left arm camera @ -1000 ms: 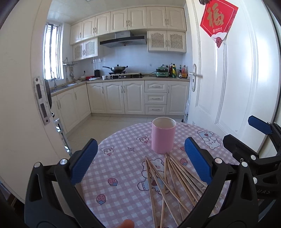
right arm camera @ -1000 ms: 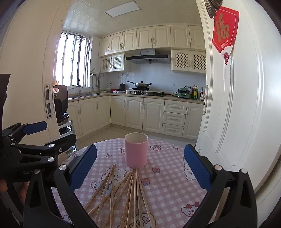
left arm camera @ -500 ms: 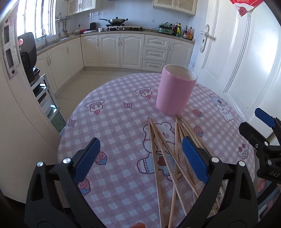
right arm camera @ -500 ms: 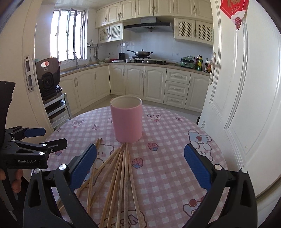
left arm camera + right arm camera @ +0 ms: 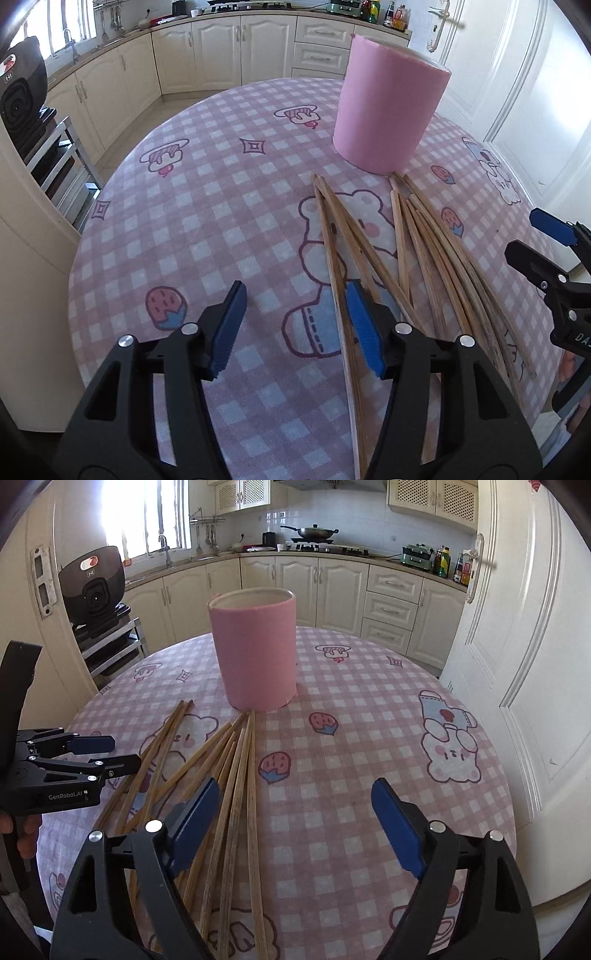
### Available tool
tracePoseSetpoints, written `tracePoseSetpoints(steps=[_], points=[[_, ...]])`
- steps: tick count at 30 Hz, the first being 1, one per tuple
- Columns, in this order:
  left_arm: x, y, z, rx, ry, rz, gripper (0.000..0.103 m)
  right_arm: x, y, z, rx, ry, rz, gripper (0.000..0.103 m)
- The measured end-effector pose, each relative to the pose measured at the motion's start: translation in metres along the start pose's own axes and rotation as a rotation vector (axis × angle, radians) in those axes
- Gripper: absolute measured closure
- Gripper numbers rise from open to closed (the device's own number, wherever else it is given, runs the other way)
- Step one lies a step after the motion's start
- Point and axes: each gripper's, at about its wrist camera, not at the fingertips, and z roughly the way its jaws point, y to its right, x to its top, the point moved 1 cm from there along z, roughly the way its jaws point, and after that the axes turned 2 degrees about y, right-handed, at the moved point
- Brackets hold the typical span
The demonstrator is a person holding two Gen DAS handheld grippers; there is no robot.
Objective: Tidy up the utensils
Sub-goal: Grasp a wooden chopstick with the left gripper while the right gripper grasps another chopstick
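Hovering low over the counter [image 5: 207, 229], your left gripper [image 5: 295, 325] has been narrowing its jaws, yet they are parted and hold nothing; its right pad sits just above the leftmost pair of wooden chopsticks [image 5: 332, 240], while the left pad is over bare cloth. Your right gripper [image 5: 295, 830] has also just been closing, is likewise parted and empty, and its left pad rides over the fan of chopsticks [image 5: 236, 775]. To do this step well, shift each gripper sideways so a single pair lies between its pads, then close gently. Beyond the sticks, their far tips nearly touch the upright pink cup [image 5: 255, 650], the likely holder. Crossed, overlapping sticks may drag neighbours along, and the two grippers work close together. Kitchen cabinets [image 5: 317, 587] and a white door [image 5: 524, 646] stand behind.
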Motion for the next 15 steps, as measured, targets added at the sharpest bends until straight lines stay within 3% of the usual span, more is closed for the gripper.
tracePoseSetpoints(steps=[5, 9, 12, 15], points=[[0.006, 0.008, 0.009, 0.062, -0.011, 0.042, 0.047, -0.002, -0.004, 0.017, 0.004, -0.055, -0.034, 0.036], [0.013, 0.008, 0.016, 0.067, -0.019, 0.049, 0.048, -0.002, -0.006, 0.032, 0.012, -0.108, -0.063, 0.046], [0.019, 0.009, 0.018, 0.047, -0.033, 0.064, 0.068, -0.001, -0.010, 0.041, 0.010, -0.147, -0.101, 0.052], [0.019, 0.007, 0.018, 0.028, -0.051, 0.075, 0.072, 0.002, -0.012, 0.044, 0.021, -0.172, -0.122, 0.056]])
